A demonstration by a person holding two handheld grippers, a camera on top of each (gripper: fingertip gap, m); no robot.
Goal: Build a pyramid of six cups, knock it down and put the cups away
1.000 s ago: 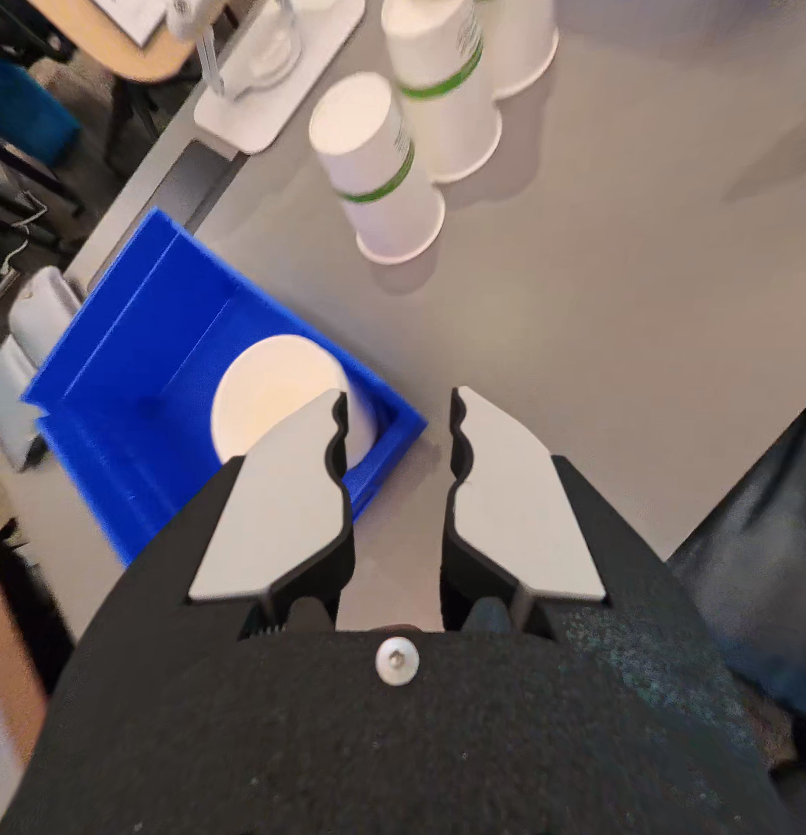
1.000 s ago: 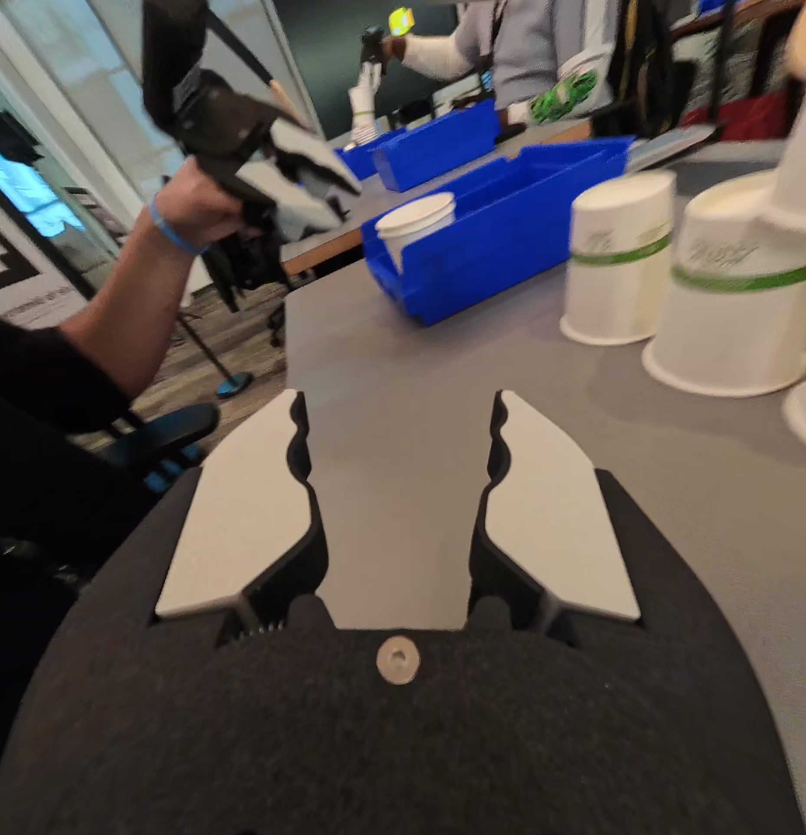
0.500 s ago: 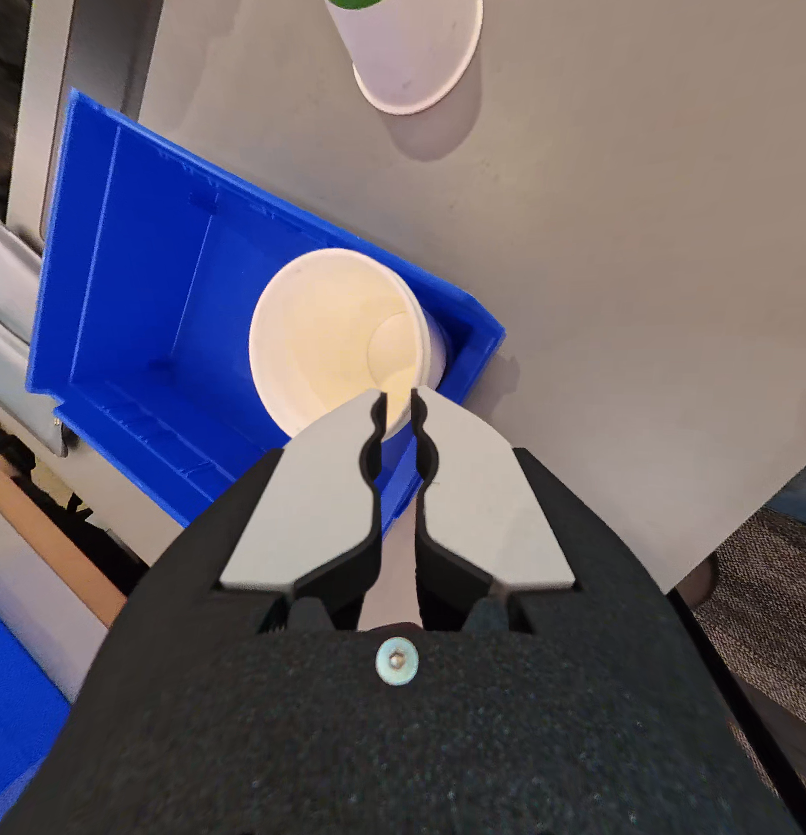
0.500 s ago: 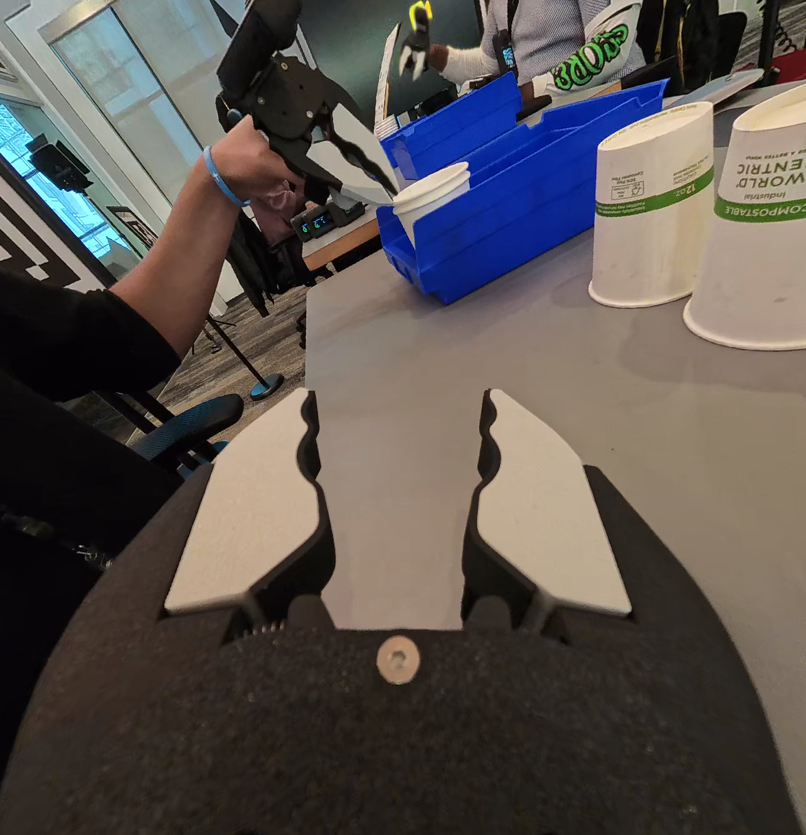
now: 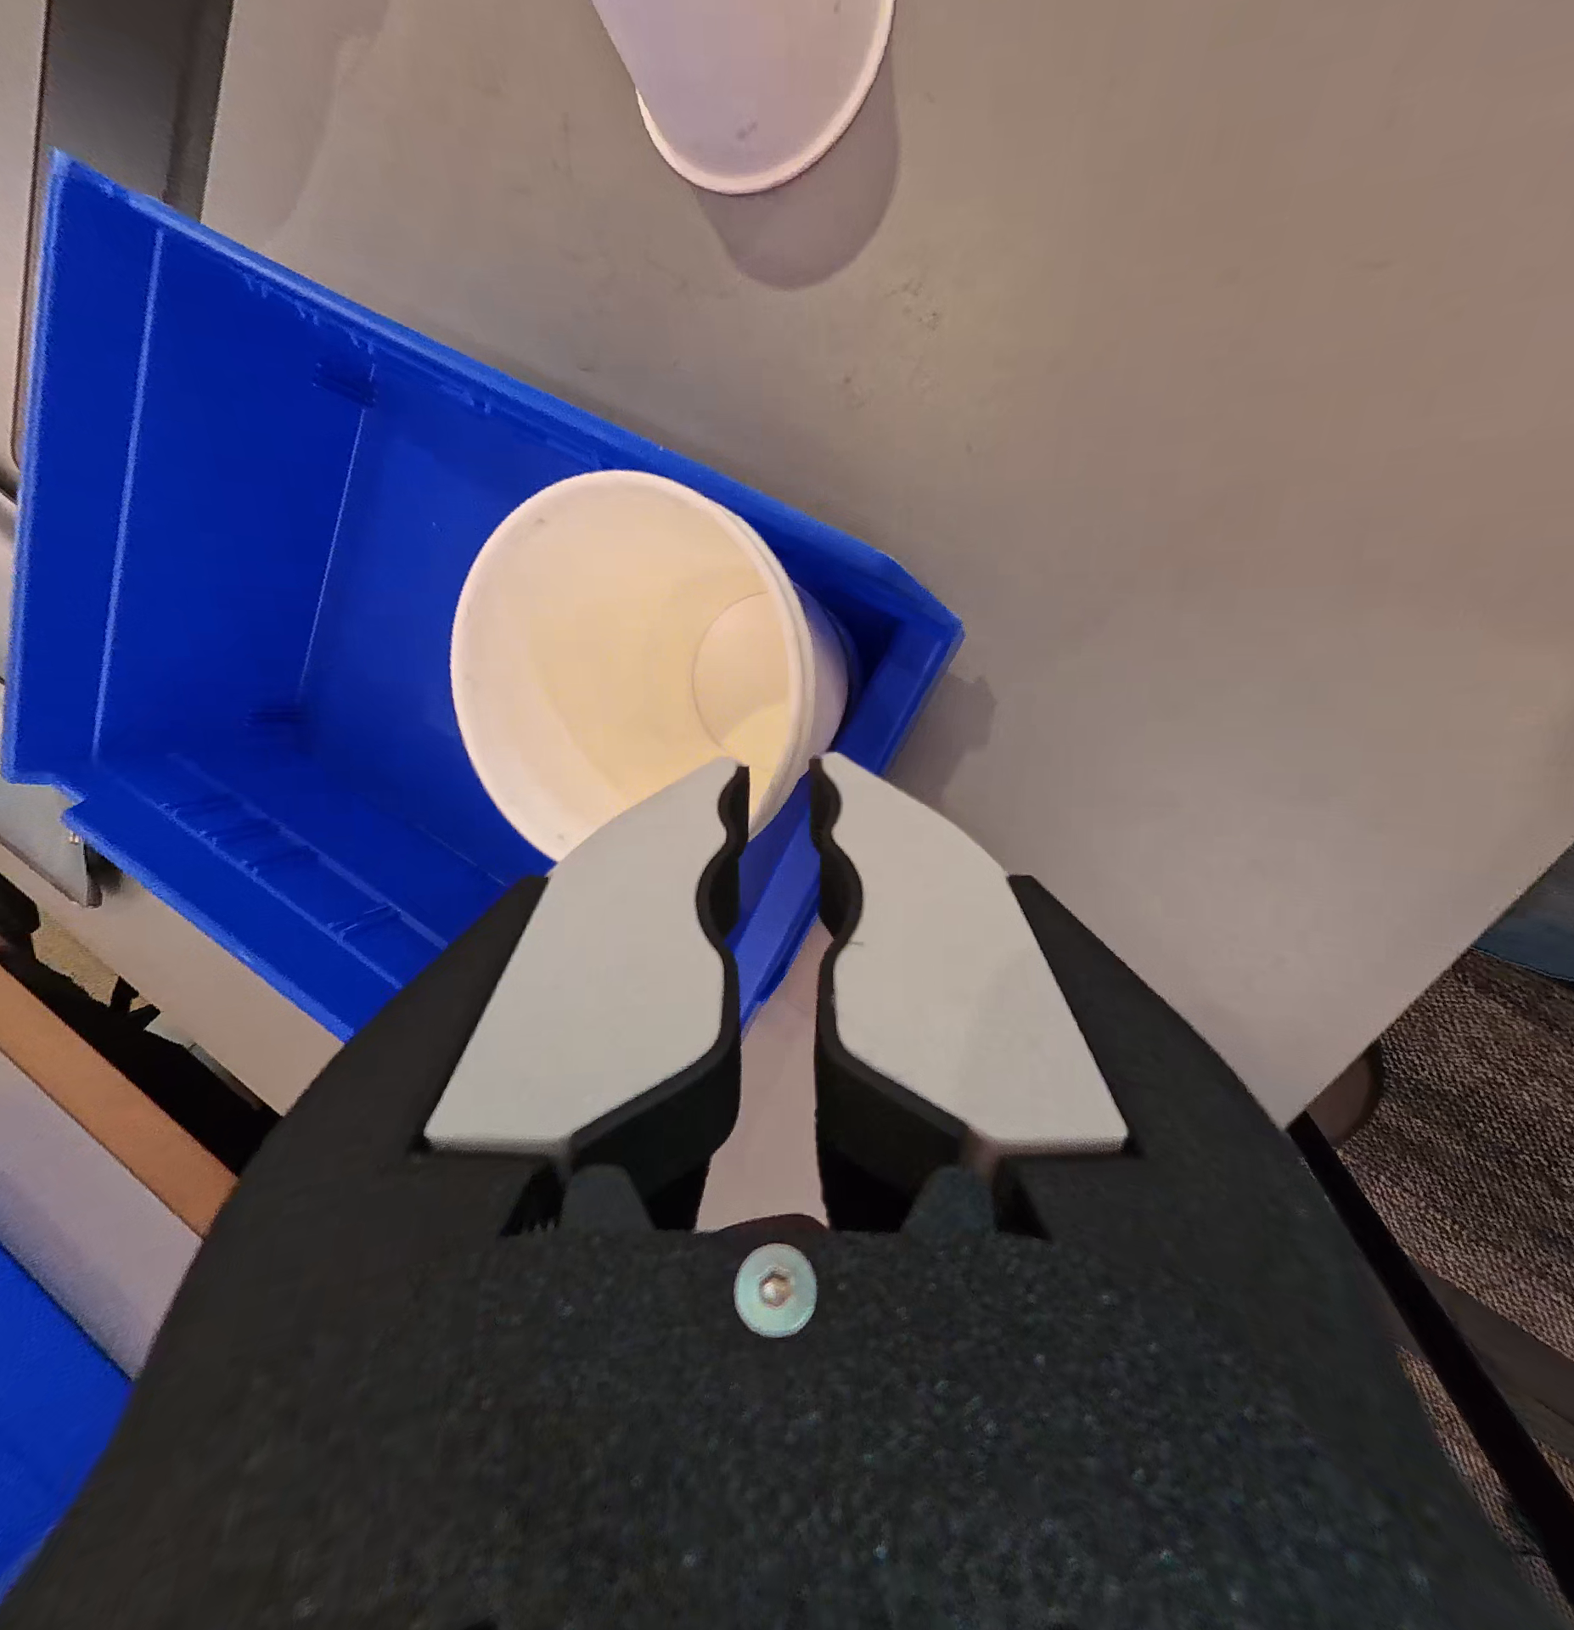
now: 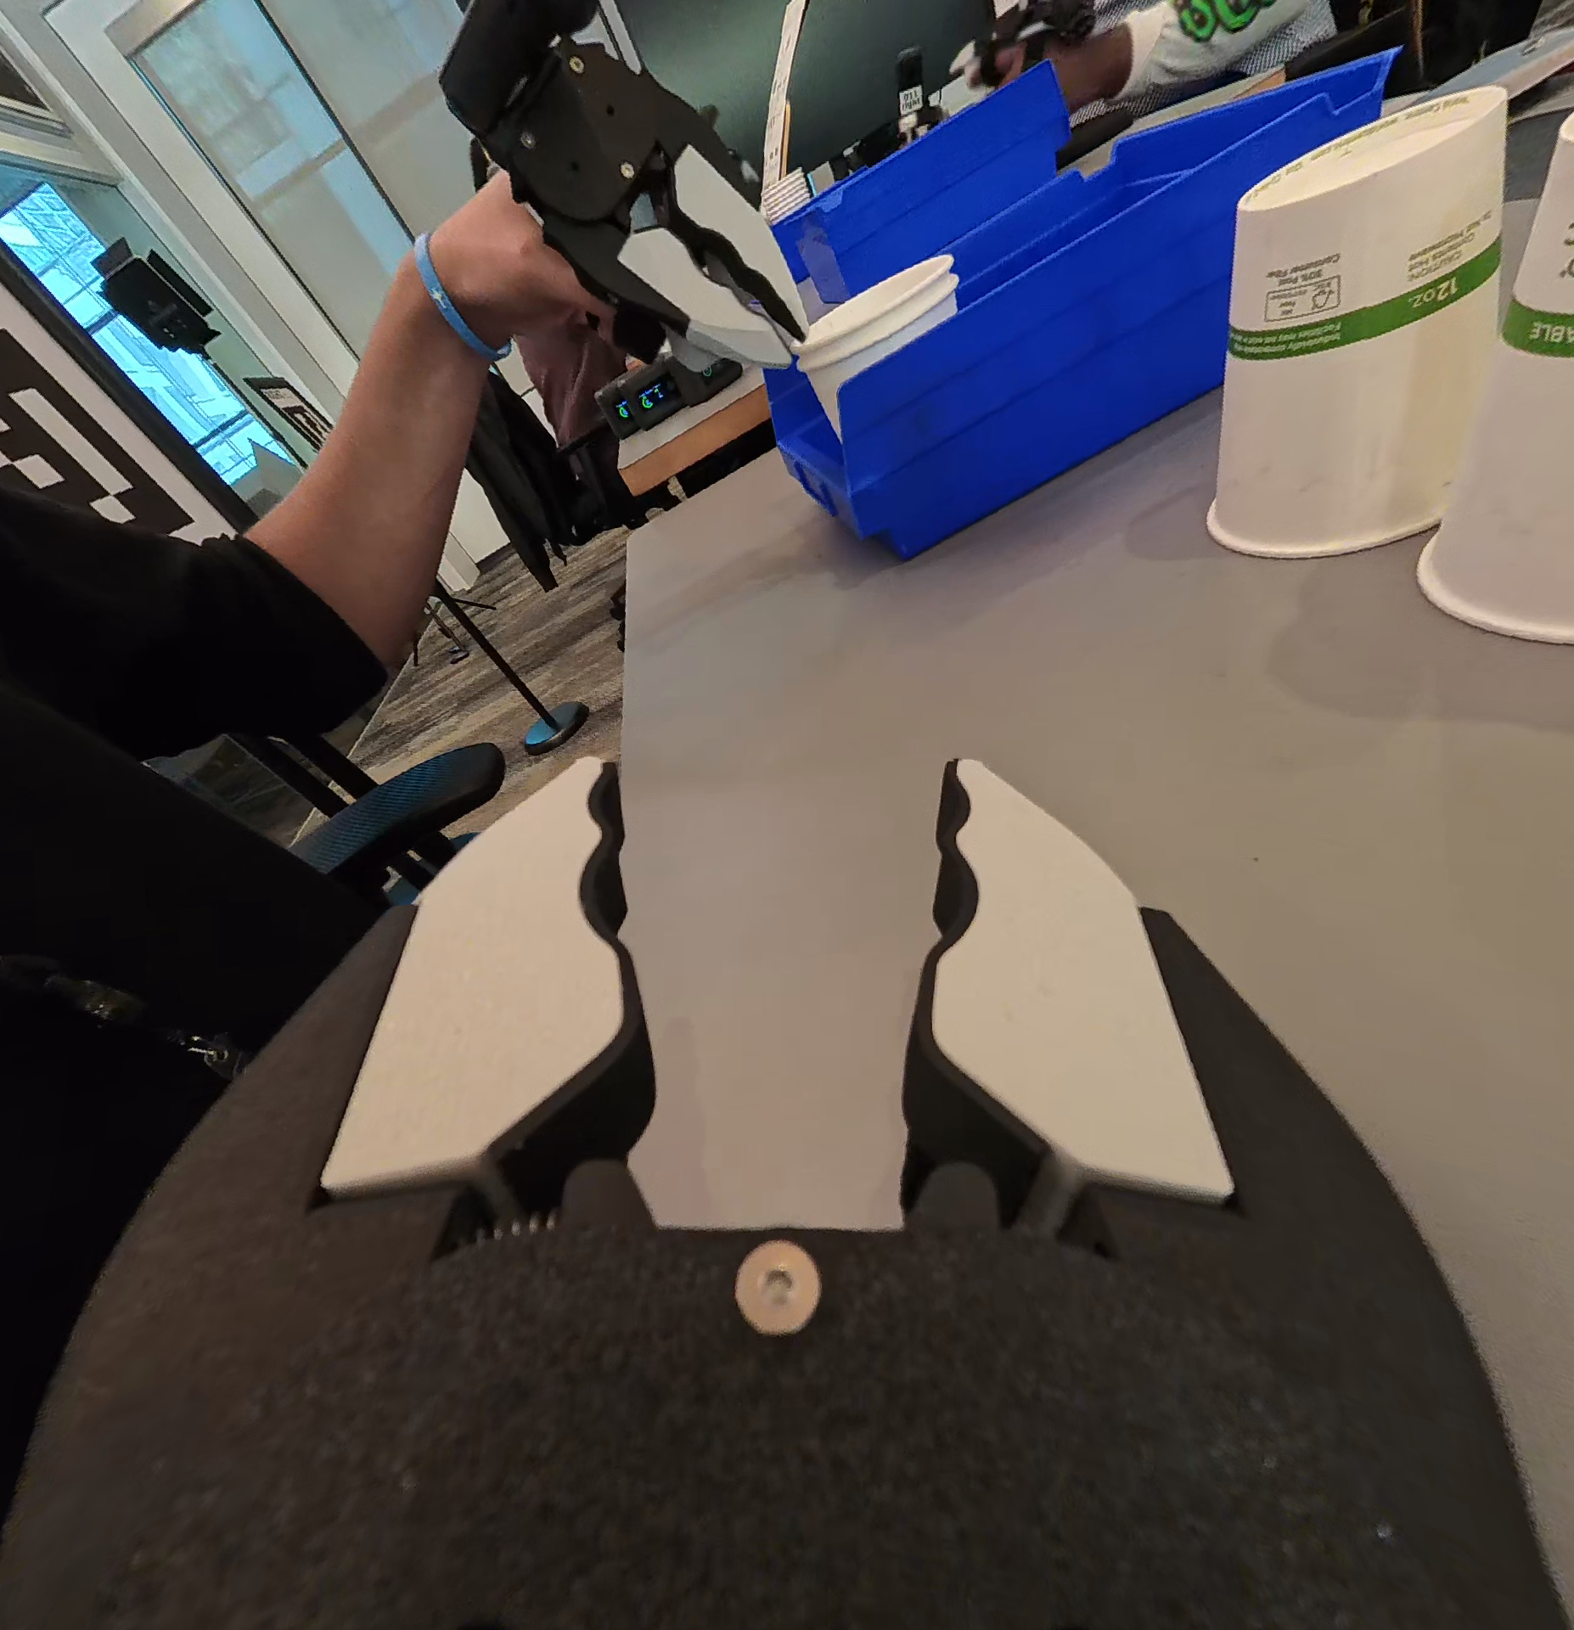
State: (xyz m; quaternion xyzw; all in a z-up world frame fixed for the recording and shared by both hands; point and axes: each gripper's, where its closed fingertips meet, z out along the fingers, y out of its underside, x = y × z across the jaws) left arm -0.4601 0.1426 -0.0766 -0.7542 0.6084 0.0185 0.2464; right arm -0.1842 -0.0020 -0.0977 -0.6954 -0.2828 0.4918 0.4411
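Observation:
A white paper cup [image 5: 625,653] leans mouth-up in the near corner of a blue bin [image 5: 237,529]. My left gripper [image 5: 779,772] is over that corner, its jaws nearly together with the cup's rim pinched between the tips. From the right wrist view, the left gripper [image 6: 788,348] grips the rim of this cup [image 6: 872,344] at the end of the bin [image 6: 1030,397]. My right gripper [image 6: 779,776] is open and empty, low over the grey table [image 6: 1030,706]. Two upside-down cups with green bands [image 6: 1348,353] [image 6: 1542,441] stand at the right.
Another upside-down cup [image 5: 748,88] stands on the table beyond the bin. The table's edge [image 5: 1295,1014] runs close on my right, with carpet below. A second blue bin [image 6: 925,150] and a person at another table are far behind. An office chair [image 6: 395,811] is left.
My left gripper moved over the bin's corner and closed from wide open onto the cup's rim. My right gripper stayed open and shifted only slightly.

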